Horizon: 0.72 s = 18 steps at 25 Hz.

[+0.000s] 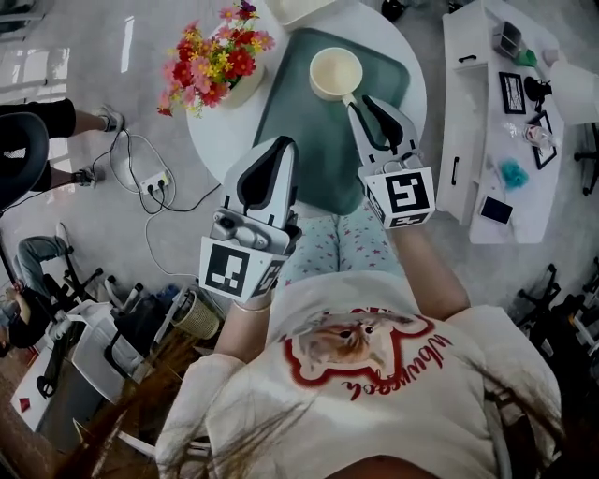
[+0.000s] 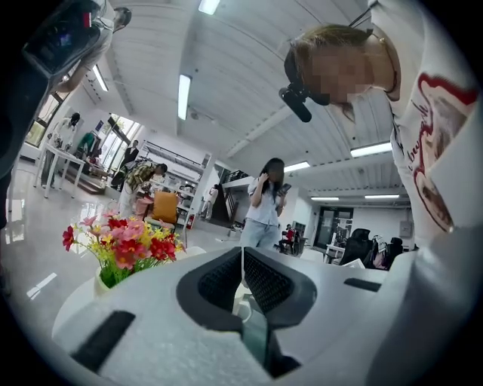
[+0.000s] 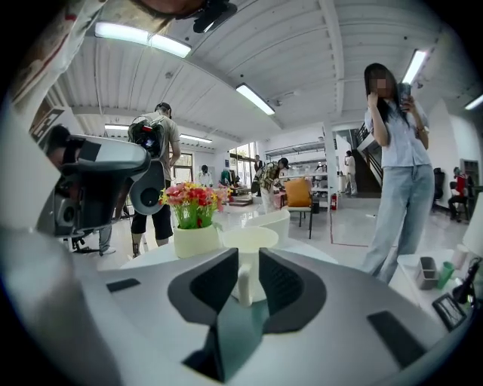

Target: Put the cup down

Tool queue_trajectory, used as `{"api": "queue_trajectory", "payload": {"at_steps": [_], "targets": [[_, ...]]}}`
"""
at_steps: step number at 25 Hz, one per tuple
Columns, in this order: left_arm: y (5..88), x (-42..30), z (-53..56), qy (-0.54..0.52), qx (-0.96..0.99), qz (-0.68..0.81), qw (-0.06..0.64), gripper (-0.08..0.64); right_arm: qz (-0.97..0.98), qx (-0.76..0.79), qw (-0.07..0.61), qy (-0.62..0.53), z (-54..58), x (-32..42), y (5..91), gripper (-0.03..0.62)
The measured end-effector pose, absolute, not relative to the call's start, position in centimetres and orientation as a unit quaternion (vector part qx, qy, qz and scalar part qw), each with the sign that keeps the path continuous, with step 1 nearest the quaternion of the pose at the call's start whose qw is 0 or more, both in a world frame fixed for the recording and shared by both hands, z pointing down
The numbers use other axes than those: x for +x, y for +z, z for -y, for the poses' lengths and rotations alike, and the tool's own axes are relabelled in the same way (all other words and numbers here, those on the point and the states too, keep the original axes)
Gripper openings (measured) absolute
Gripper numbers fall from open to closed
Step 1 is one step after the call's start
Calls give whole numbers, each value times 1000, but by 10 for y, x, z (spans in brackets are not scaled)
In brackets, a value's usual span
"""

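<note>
A cream cup (image 1: 335,71) stands upright on the green tray (image 1: 323,154) on the round white table (image 1: 211,140). My right gripper (image 1: 360,101) reaches to the cup's near side. In the right gripper view the cup (image 3: 247,240) sits just past the jaws and its handle (image 3: 244,283) stands between them. The right gripper (image 3: 249,264) is open, with a thin gap showing beside the handle. My left gripper (image 1: 281,147) hovers over the tray's near left edge. Its jaws are shut on nothing (image 2: 242,260).
A vase of red, pink and yellow flowers (image 1: 213,61) stands on the table left of the tray. A white dish (image 1: 298,9) sits at the far edge. A white cabinet (image 1: 468,140) with small items is to the right. Cables (image 1: 154,182) lie on the floor. A person (image 3: 396,151) stands beyond the table.
</note>
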<state>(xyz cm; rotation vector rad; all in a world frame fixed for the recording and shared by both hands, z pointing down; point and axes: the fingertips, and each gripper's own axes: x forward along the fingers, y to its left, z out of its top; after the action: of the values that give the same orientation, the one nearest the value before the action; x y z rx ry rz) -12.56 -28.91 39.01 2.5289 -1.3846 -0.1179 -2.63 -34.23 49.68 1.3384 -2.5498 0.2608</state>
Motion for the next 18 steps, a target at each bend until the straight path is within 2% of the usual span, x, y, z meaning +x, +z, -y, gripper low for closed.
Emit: {"api": "queue_trajectory", "payload": {"at_steps": [18], "targets": [[320,-106,296,-45,885,458,74,21,896,443,30,17,336,-30,335,61]]}}
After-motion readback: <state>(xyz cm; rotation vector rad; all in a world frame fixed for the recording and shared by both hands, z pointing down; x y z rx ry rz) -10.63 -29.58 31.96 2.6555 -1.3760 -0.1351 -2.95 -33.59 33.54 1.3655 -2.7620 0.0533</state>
